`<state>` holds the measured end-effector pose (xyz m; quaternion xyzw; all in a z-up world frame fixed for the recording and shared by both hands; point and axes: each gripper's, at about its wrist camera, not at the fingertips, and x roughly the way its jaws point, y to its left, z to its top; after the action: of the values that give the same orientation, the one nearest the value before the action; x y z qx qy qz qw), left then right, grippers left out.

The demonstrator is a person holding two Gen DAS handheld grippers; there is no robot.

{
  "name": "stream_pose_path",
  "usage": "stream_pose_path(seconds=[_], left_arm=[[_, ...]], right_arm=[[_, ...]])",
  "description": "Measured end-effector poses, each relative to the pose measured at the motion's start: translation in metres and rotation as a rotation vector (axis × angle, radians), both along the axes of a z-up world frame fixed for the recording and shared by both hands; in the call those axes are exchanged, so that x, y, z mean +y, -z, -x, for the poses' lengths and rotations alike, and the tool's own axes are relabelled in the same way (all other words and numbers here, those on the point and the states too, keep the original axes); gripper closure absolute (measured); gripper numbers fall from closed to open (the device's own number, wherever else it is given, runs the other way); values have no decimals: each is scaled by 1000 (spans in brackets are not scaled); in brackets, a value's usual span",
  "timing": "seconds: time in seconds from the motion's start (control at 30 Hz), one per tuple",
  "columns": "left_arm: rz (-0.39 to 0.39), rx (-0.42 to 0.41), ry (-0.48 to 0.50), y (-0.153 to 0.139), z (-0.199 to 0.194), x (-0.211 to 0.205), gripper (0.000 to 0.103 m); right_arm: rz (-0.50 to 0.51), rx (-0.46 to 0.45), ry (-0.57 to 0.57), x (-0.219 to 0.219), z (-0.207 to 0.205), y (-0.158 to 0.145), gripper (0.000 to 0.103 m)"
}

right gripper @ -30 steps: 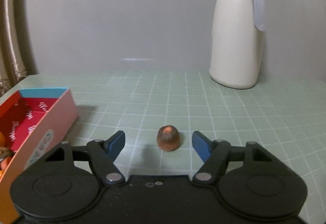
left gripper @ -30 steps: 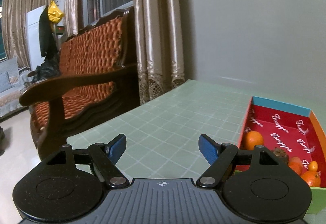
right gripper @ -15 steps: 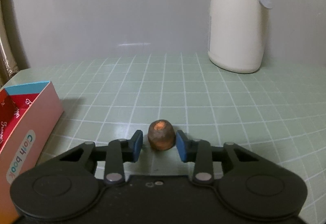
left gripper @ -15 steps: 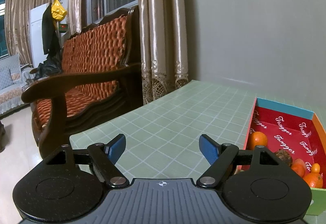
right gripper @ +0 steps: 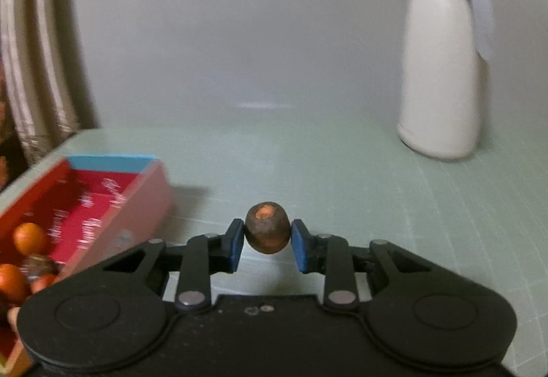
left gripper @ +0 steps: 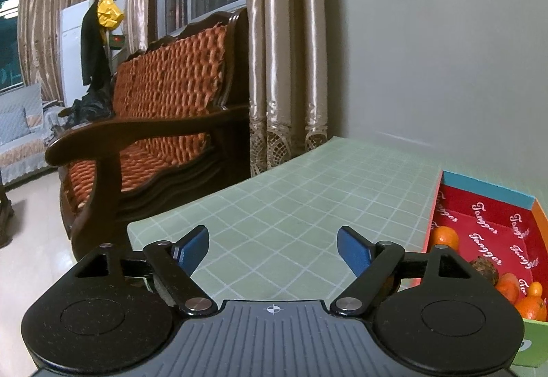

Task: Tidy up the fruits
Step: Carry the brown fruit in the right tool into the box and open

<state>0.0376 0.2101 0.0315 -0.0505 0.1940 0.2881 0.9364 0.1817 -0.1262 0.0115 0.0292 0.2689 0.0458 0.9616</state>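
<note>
In the right wrist view, my right gripper [right gripper: 267, 240] has a small round brown fruit [right gripper: 267, 228] with an orange patch on top between its blue pads. The jaws are closing and both pads press on its sides. Left of it stands the open red box [right gripper: 137, 202], holding oranges [right gripper: 29, 237] and a dark fruit. My left gripper [left gripper: 272, 236] hangs over the green checked table [left gripper: 291, 205] with its jaws opening and nothing between them. In this view the box [left gripper: 486, 187] lies at the right, with oranges [left gripper: 444, 237] and a brown fruit [left gripper: 483, 269] inside.
A tall white jug [right gripper: 441, 68] with a grey lid stands at the back right of the table, near the wall. Beyond the table's left edge are a wooden sofa [left gripper: 164, 103] with orange cushions and curtains [left gripper: 284, 51].
The right jaws have gone from wide open around the brown fruit to pressing on it. The right view has swung so that more of the box shows. The left gripper has hardly moved.
</note>
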Motion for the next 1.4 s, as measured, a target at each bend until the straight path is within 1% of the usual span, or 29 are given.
stream_pose_path(seconds=[0.13, 0.27, 0.47, 0.6, 0.97, 1.17, 1.4], left_arm=[[-7, -7, -10, -2, 6, 2, 21], [-7, -14, -22, -4, 13, 7, 20], [-10, -18, -40, -6, 21, 15, 19], [-13, -20, -54, -6, 27, 20, 19], [-17, -19, -87, -5, 38, 39, 18], [-10, -16, -110, -4, 45, 48, 18], [-5, -16, -111, -3, 47, 52, 17]], right_arm=[[-12, -68, -107, 18, 12, -13, 74], [-18, -100, -195, 35, 20, -21, 74], [-3, -112, -302, 58, 27, -25, 74], [8, -103, -347, 71, 29, -24, 74], [60, -77, -391, 95, 34, -19, 74], [91, -53, -395, 107, 35, -11, 74], [116, -35, -381, 113, 33, -7, 74]])
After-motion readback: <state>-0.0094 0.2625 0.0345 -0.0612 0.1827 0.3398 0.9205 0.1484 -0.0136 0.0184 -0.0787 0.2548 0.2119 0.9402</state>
